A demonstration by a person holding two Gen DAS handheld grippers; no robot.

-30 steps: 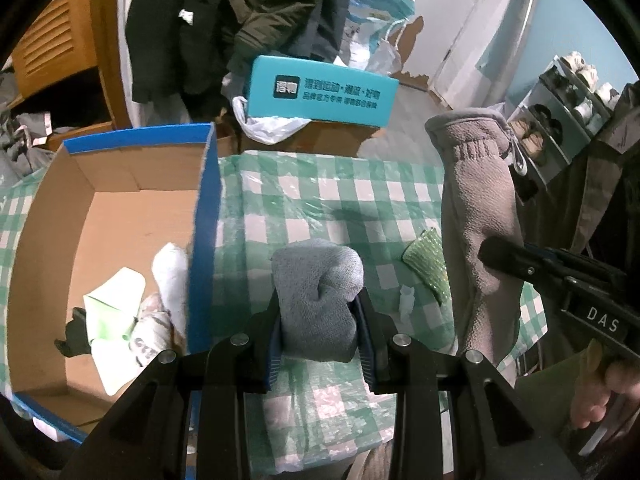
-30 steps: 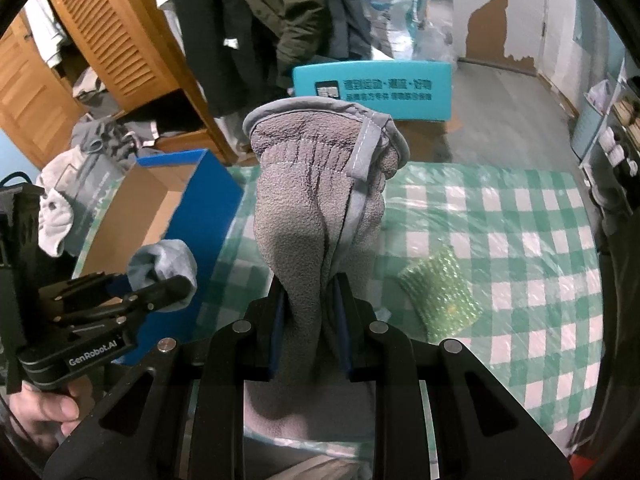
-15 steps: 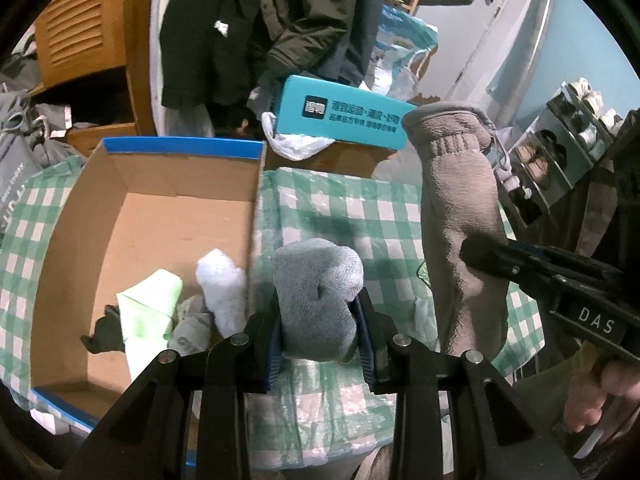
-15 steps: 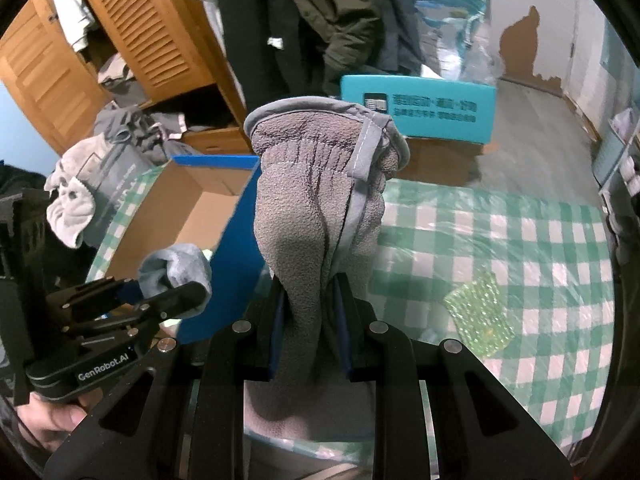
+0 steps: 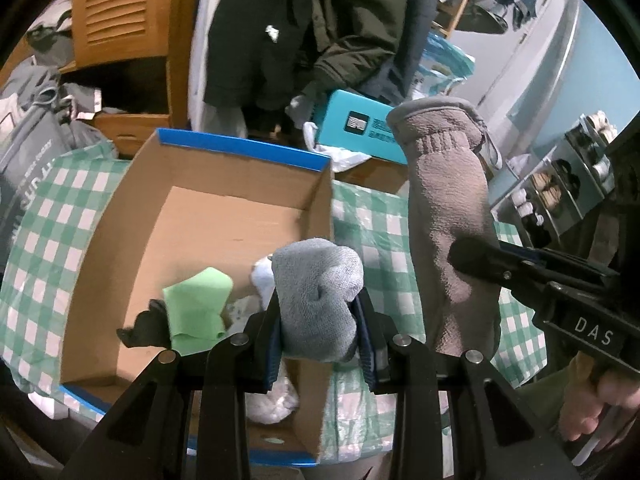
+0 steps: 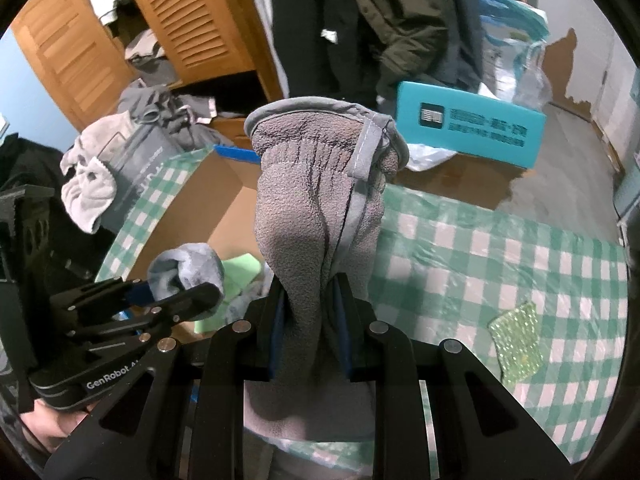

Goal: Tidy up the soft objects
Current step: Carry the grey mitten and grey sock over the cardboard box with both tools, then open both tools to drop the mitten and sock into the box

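Left wrist: left gripper (image 5: 320,332) is clamping the rolled grey knit sock (image 5: 318,298) mid-bundle, hanging over the blue-edged cardboard box (image 5: 224,216) at its right wall; light, squashy, probably safe held there. Right wrist: right gripper (image 6: 310,330) is pinching the limp taupe fleece glove (image 6: 320,208) low down, jaws nearly closed, cuff standing above the green-checked tablecloth (image 6: 500,264).

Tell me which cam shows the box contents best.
Left wrist: it looks down into the box, showing a green cloth, something black and white items on the floor. Right wrist: the glove and left gripper cover most of it; only green shows.
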